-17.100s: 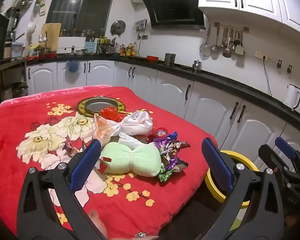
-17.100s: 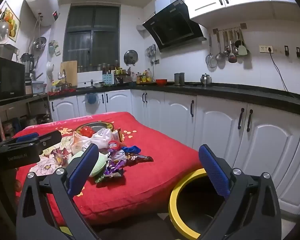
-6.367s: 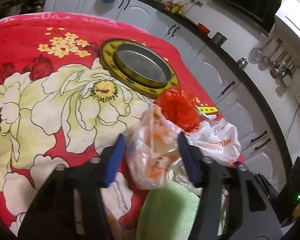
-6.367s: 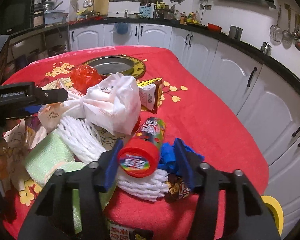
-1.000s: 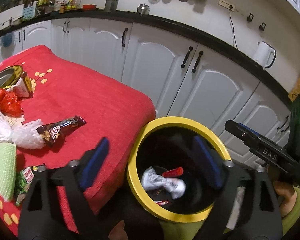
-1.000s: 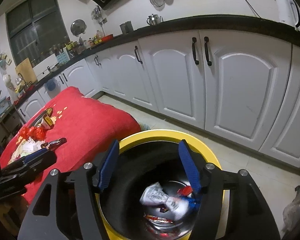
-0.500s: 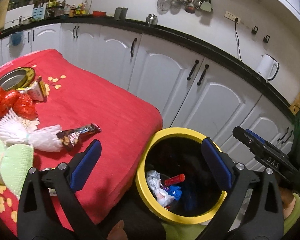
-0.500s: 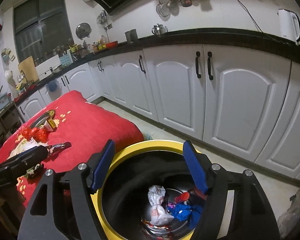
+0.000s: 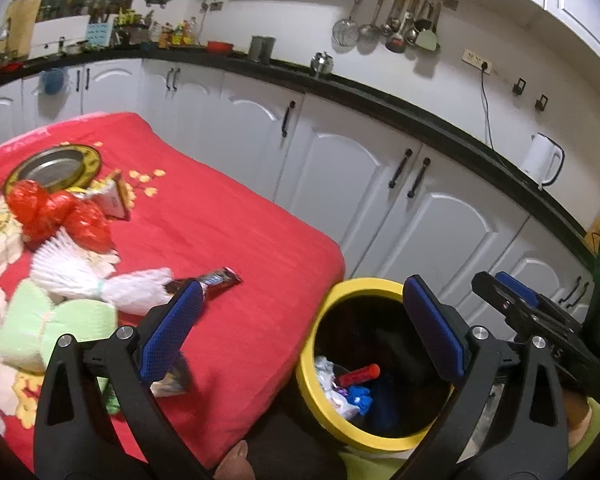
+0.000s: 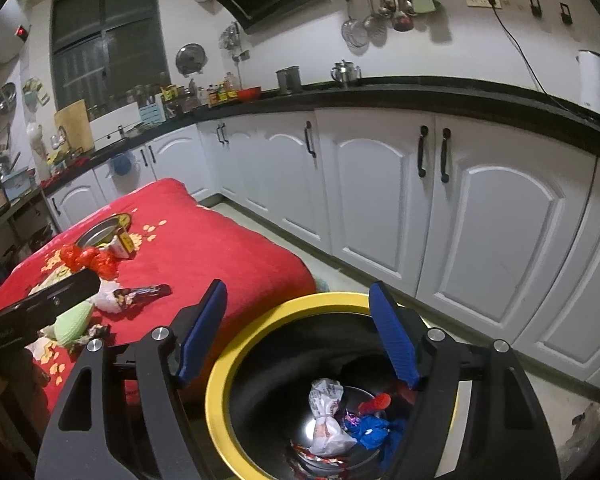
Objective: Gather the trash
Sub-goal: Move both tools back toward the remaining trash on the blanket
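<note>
A yellow-rimmed bin (image 9: 332, 292) (image 10: 236, 360) stands on the floor at the table's corner; in it lie a white bag (image 10: 326, 420), a red tube (image 9: 358, 375) (image 10: 376, 402) and blue wrappers (image 10: 370, 432). My left gripper (image 9: 304, 328) is open and empty, above the table edge and bin. My right gripper (image 10: 298, 336) is open and empty, directly over the bin. On the red tablecloth (image 9: 220, 220) remain a chocolate bar wrapper (image 9: 210, 280) (image 10: 144, 292), white foam nets (image 9: 100, 276), green foam (image 9: 52, 324), red cellophane (image 9: 60, 216) and a small carton (image 9: 116, 196).
A round metal tray (image 9: 54, 166) sits at the table's far end. White cabinets (image 10: 380, 184) with a black counter run behind. A kettle (image 9: 542, 164) stands on the counter. More wrappers (image 9: 168, 380) lie by the table's near edge.
Both grippers have risen and pulled back from the bin. The left view has swung toward the table, showing more of the remaining trash. The bin contents have not changed.
</note>
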`<state>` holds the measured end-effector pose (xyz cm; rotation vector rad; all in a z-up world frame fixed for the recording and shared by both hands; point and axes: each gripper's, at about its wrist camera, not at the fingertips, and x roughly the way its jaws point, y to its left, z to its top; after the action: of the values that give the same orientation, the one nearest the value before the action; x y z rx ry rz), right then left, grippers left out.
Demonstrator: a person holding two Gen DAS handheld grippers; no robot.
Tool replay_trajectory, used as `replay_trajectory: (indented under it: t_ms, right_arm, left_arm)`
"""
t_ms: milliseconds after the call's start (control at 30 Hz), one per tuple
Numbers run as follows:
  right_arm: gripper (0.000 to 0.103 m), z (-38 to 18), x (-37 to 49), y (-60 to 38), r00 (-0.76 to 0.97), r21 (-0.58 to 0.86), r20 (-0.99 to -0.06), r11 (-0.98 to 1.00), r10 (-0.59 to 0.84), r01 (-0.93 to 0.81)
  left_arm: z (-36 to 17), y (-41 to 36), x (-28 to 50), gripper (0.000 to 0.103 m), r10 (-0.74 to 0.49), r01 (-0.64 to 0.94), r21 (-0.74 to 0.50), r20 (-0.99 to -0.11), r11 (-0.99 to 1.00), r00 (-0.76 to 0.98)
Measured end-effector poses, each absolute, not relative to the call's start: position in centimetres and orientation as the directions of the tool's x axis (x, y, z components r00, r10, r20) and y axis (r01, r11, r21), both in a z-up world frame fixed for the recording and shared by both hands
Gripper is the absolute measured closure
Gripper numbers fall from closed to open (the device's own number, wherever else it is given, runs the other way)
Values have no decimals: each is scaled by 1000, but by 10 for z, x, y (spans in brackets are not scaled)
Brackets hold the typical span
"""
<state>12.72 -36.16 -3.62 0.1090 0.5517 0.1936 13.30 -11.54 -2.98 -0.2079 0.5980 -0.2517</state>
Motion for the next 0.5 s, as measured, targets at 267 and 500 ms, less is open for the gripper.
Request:
replay_trajectory:
  t_ms: [267,500]
  right_arm:
    - [31,-28,125,-339,830,141,-500,969,248,-205]
    - [30,-23,121,-318,824,128,-493,960,280,-249]
  left_arm:
    - [-20,-87,124,11,-249,124,-271,-498,955,831]
    - [-13,-67,118,11,-217,87,-283,-472,955,854]
